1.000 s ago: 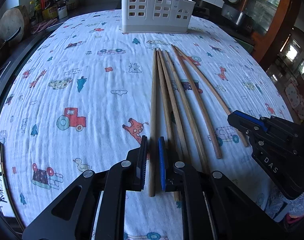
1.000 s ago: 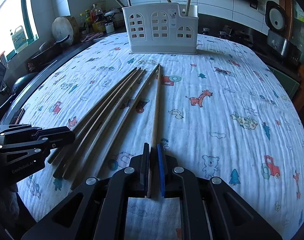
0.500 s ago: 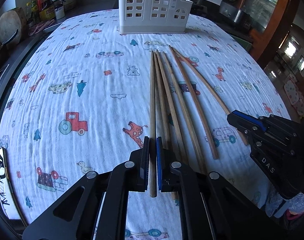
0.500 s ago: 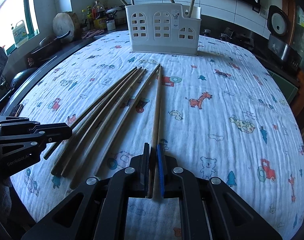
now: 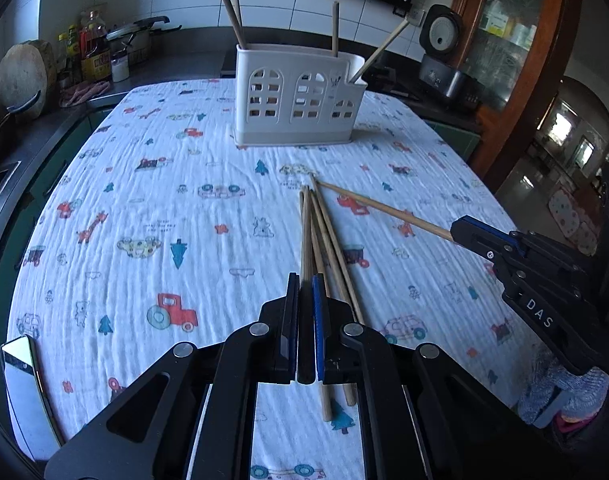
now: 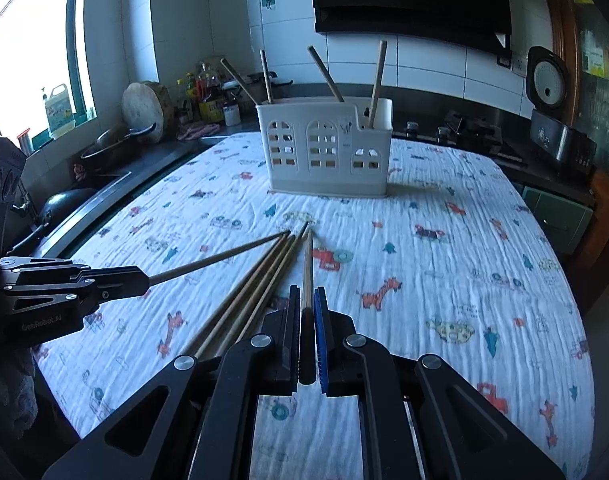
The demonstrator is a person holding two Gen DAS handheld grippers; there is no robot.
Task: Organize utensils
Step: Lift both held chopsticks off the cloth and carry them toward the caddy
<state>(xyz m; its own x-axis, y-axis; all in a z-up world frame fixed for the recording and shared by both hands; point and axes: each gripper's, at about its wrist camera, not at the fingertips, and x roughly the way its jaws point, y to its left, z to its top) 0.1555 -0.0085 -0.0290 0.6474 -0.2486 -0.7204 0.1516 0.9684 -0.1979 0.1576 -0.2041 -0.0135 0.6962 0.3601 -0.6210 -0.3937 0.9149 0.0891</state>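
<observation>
Lowest in the left wrist view, the left gripper (image 5: 304,280) has its fingers pressed together on the first chopstick (image 5: 305,232), which runs straight up the frame from between the pads. At the bottom centre of the right wrist view, the right gripper (image 6: 306,292) is likewise clamped on the second chopstick (image 6: 307,264). That makes two grippers, each gripping one stick by its near end.

Between the two held sticks, the loose chopsticks (image 5: 336,252) lie fanned on the printed cloth (image 5: 144,200), with their far tips bunched near mid-frame. There are three or four; they overlap, so the exact count is unclear.

Further up, at the top centre of both views, one white utensil holder (image 5: 296,100) stands on the far end of the cloth. Four standing chopsticks (image 6: 378,80) poke out of its top: two at its left end, one nearer the middle, and one leaning in the lower right section.

A second ago all the cloth-level sticks lay flat in one fan, and the left fingers stood slightly apart around the first chopstick. Now both pairs of fingers are clamped and both grippers are higher. Each held stick's near end is off the cloth, angled away from the loose ones. The holder sits lower in each frame, so more wall shows above it.
</observation>
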